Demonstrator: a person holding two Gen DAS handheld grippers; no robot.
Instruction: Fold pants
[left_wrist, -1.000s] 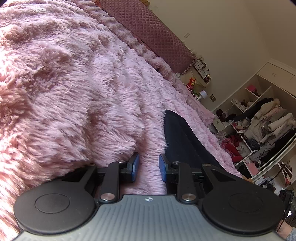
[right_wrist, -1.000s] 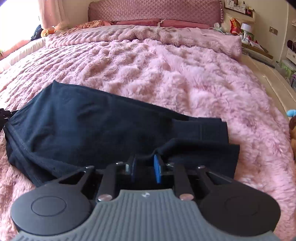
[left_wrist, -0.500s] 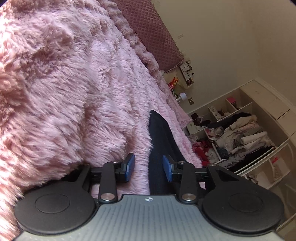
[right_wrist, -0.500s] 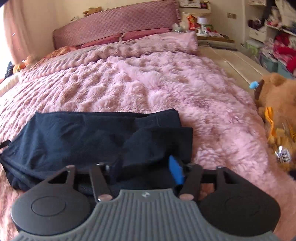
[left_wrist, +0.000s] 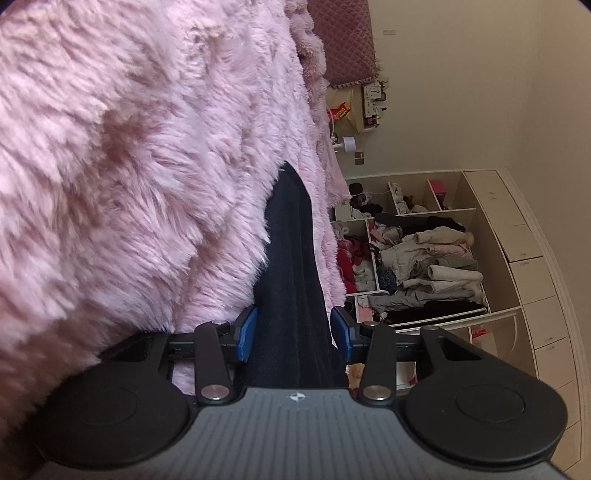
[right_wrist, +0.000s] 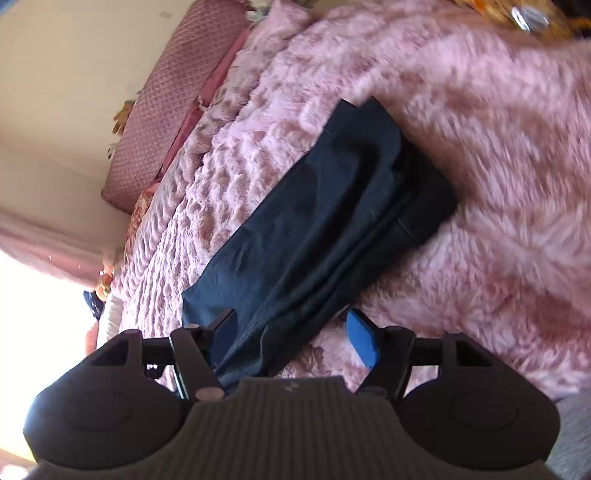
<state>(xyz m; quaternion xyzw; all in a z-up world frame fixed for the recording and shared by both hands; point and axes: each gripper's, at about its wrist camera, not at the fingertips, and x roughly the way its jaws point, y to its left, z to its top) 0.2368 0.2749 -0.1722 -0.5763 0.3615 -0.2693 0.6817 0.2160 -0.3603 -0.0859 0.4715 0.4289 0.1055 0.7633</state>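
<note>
Between the wide-spread fingers of the left gripper (left_wrist: 293, 334) runs the dark pants (left_wrist: 290, 280); the right gripper (right_wrist: 291, 341) also gapes wide around their near edge, pants (right_wrist: 325, 218) lying on the pink fuzzy blanket (right_wrist: 480, 184)

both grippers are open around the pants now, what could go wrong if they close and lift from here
1. The left gripper straddles the dark pants right against the fluffy pink blanket, so its fingers may pinch fur along with the fabric.
2. The right gripper sits over several stacked layers at the pants' edge; it might catch only some, and the fold could slip apart.
3. The right wrist view is tilted and blurred, so the grip may land off target.
</note>
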